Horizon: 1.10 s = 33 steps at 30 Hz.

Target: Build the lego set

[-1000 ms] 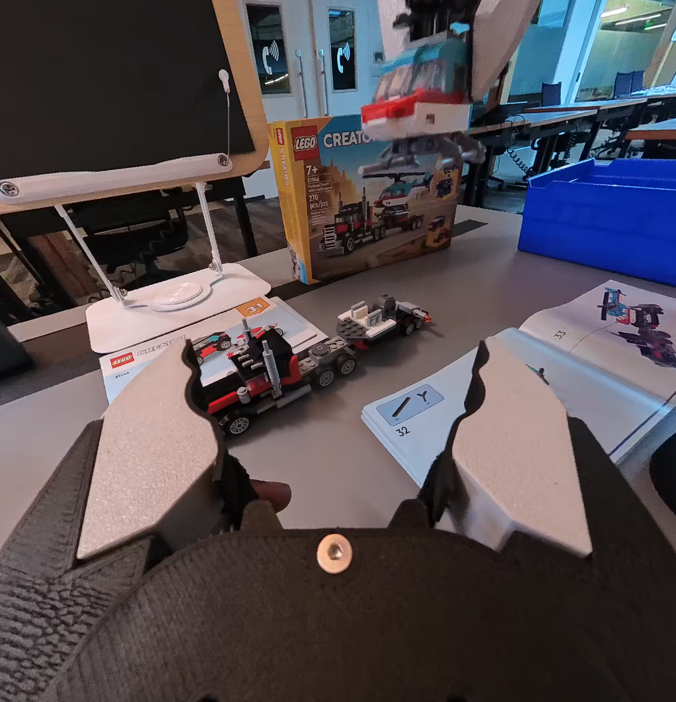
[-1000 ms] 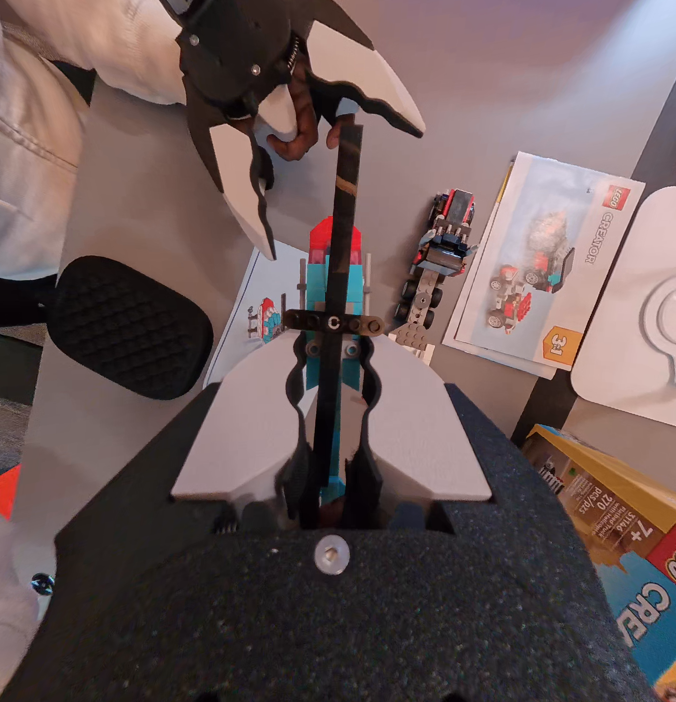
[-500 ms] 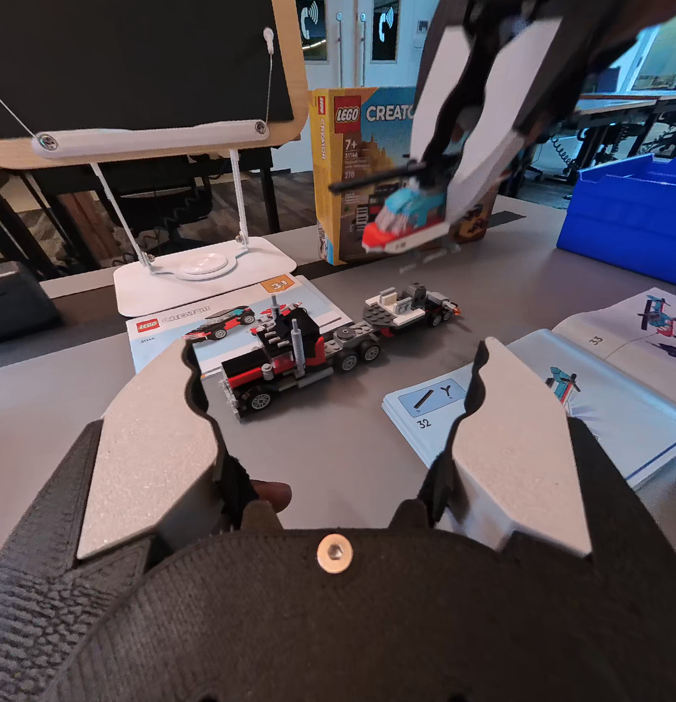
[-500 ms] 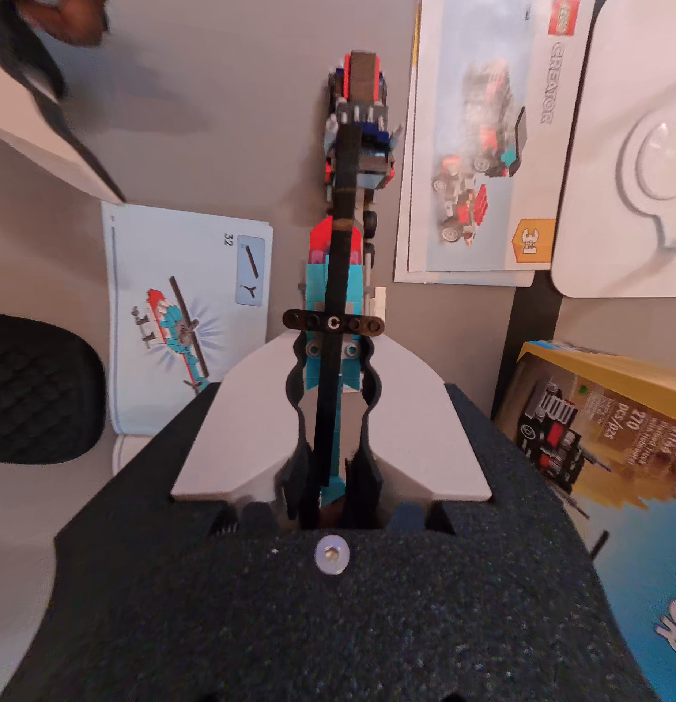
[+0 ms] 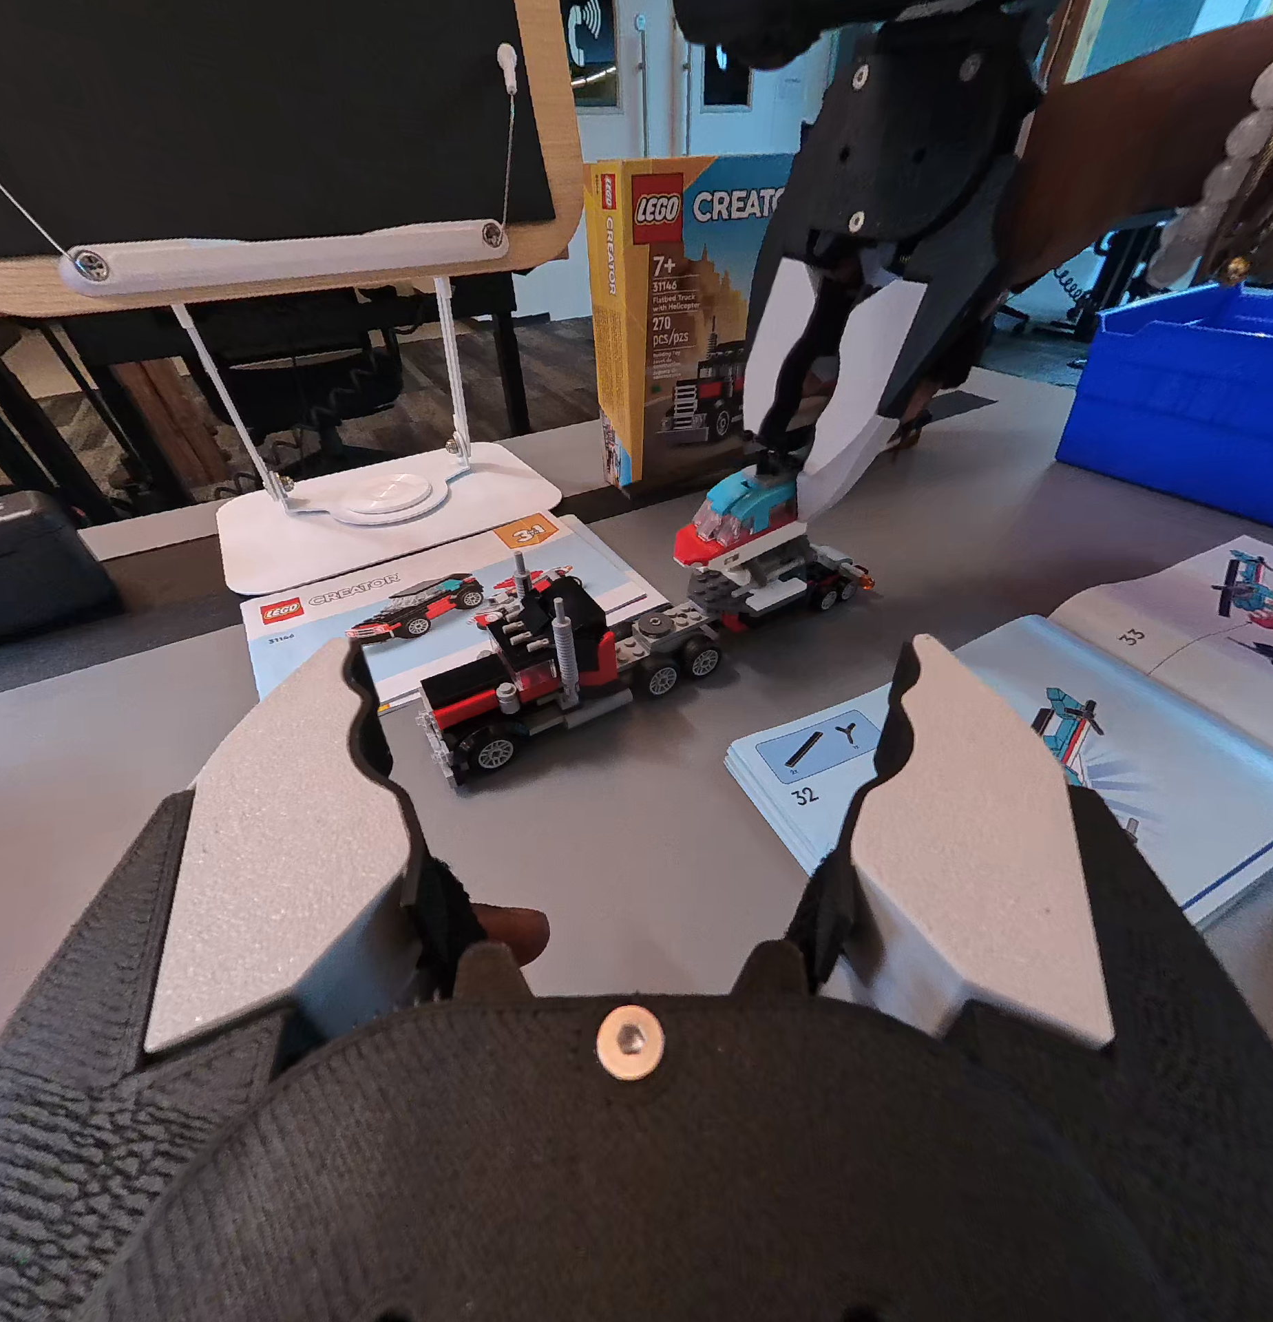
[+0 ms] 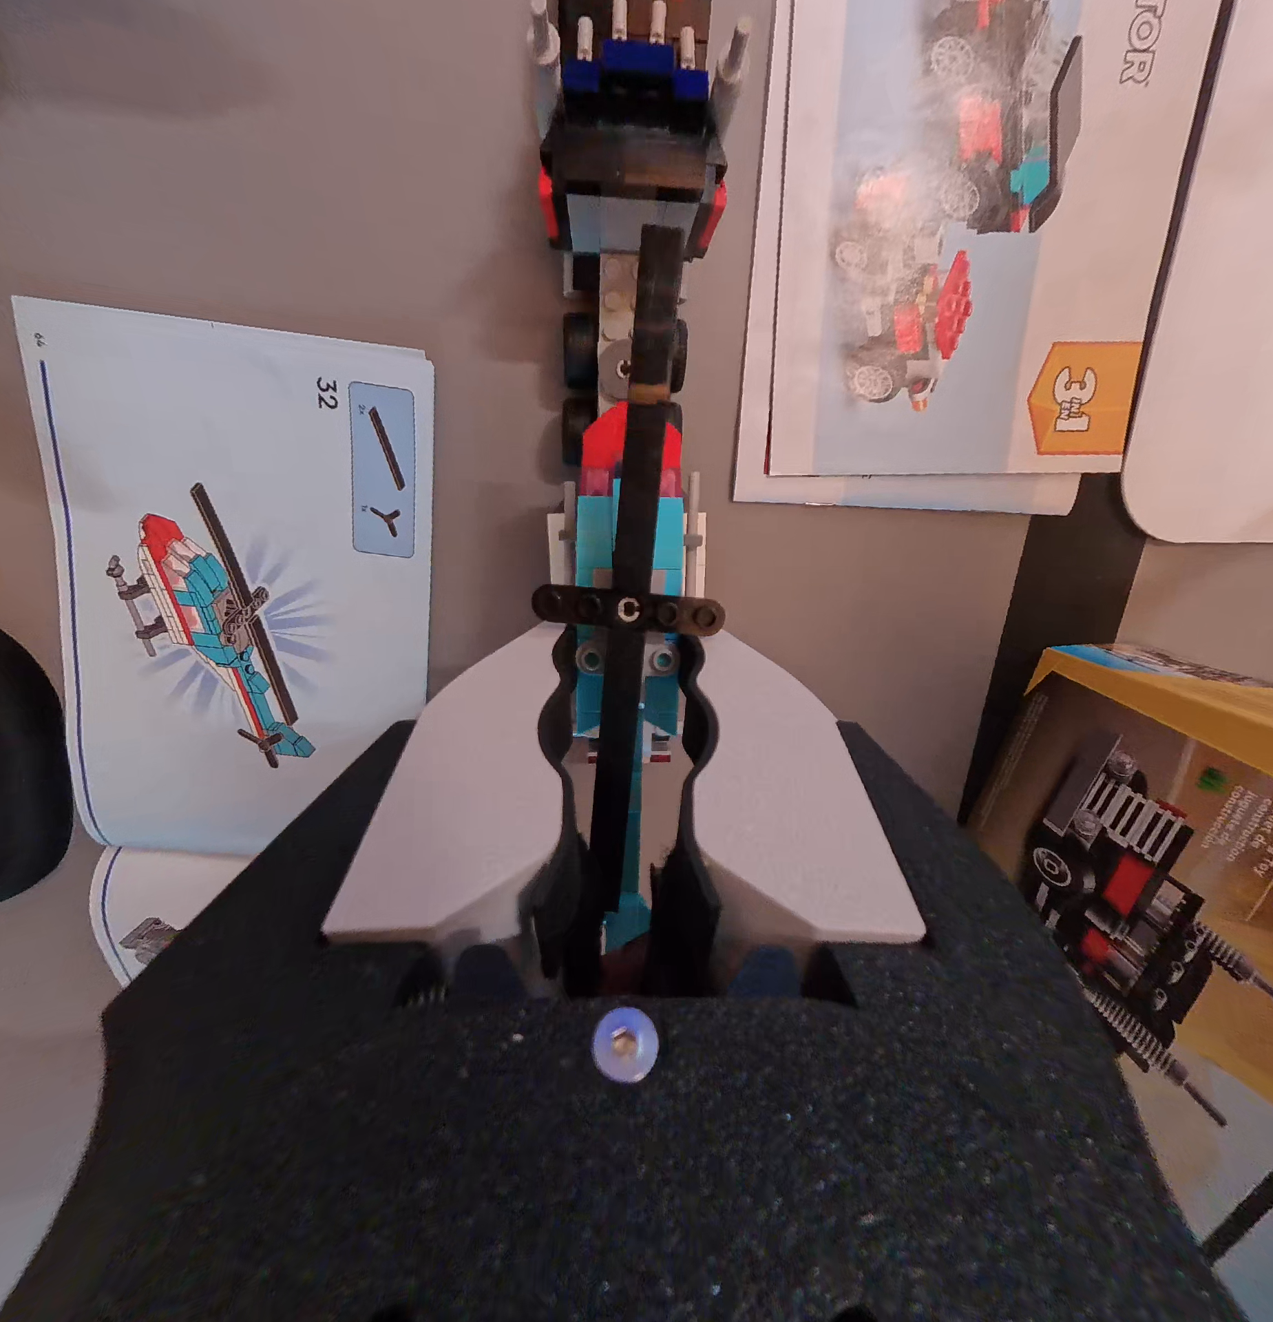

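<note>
Lowering the teal, white and red brick helicopter [image 5: 744,518] onto the grey flatbed trailer [image 5: 769,594] calls for keeping its skids square over the studs, pressing gently. The right gripper [image 6: 626,687] pinches its body; the left gripper [image 5: 630,715] hangs nearer, jaws spread, empty. The black-and-red brick truck [image 5: 526,687] sits just left; the long black rotor blade [image 6: 637,501] could snag its cab.

**Print on the box, the booklets and the doors**

The yellow box [image 5: 662,322] standing at the back of the table bears a red brand logo, a product line name, an age mark and several lines of small print. The closed booklet [image 5: 404,608] beside the truck carries the same logo and an orange corner badge. The open manual [image 5: 1155,751] shows page numbers and a parts callout. The doors [image 5: 583,43] behind carry white pictogram signs.
</note>
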Motion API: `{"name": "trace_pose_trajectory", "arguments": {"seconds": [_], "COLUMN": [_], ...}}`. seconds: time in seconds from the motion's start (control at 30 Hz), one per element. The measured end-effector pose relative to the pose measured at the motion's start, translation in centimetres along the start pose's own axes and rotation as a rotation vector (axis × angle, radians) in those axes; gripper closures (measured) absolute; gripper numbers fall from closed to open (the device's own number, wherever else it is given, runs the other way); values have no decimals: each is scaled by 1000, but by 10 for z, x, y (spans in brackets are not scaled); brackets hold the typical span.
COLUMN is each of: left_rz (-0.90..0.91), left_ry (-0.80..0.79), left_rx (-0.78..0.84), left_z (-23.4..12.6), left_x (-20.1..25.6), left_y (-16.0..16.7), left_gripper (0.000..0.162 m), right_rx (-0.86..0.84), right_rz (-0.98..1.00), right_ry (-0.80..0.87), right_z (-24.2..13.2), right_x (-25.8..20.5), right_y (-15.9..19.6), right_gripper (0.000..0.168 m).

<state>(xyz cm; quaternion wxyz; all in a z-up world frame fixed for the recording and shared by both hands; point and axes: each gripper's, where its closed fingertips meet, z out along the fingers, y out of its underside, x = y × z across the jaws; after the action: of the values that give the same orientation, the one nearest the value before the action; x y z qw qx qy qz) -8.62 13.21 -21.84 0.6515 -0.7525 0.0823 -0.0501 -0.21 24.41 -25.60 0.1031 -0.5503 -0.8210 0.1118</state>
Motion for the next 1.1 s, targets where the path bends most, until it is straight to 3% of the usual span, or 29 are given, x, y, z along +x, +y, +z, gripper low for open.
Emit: {"name": "trace_pose_trajectory", "arguments": {"seconds": [0.53, 0.77, 0.93, 1.0, 1.1], "left_rz": [4, 0, 7, 14, 25], "left_ry": [3, 5, 13, 19, 48], "left_rx": [-8, -6, -14, -19, -23], "left_z": [1, 1, 2, 2, 0], "left_x": [2, 2, 6, 8, 16], "left_y": [2, 1, 2, 2, 1], "left_gripper": [29, 29, 29, 29, 32], "right_rx": [-40, 121, 298, 339, 371], "right_rz": [10, 105, 163, 208, 357], "right_ry": [-5, 111, 256, 304, 396], "right_z": [5, -39, -89, -101, -111], "right_x": [1, 4, -33, -57, -96], "right_y": [4, -9, -8, 4, 41], "right_gripper": [137, 96, 69, 58, 57]}}
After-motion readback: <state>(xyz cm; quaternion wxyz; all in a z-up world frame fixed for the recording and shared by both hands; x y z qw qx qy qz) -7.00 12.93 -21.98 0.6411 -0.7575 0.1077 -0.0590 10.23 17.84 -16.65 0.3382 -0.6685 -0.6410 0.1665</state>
